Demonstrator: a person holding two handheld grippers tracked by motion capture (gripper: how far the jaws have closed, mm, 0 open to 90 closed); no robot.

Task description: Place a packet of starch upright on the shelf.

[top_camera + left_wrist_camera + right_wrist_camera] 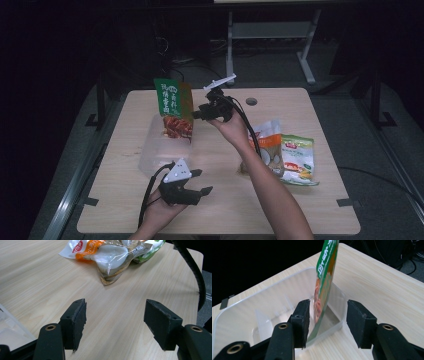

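**High view: green packet upright in the clear tub**

High view has the green packet (173, 107) standing on edge in the far end of the clear tub (150, 155), which sits left of centre on the tabletop (300, 105). The right gripper (196, 114) is beside the packet's right edge, held up by the right hand (227, 125). In the right gripper view, its jaws are parted with the packet (324, 282) between them, against the left jaw and clear of the right one; the tub (242, 315) lies beyond. Near the tabletop's front edge, the left gripper (201, 181) is held with its jaws wide apart and nothing between them. Two snack bags (282, 155) lie to the right, also seen in the left gripper view (112, 252).
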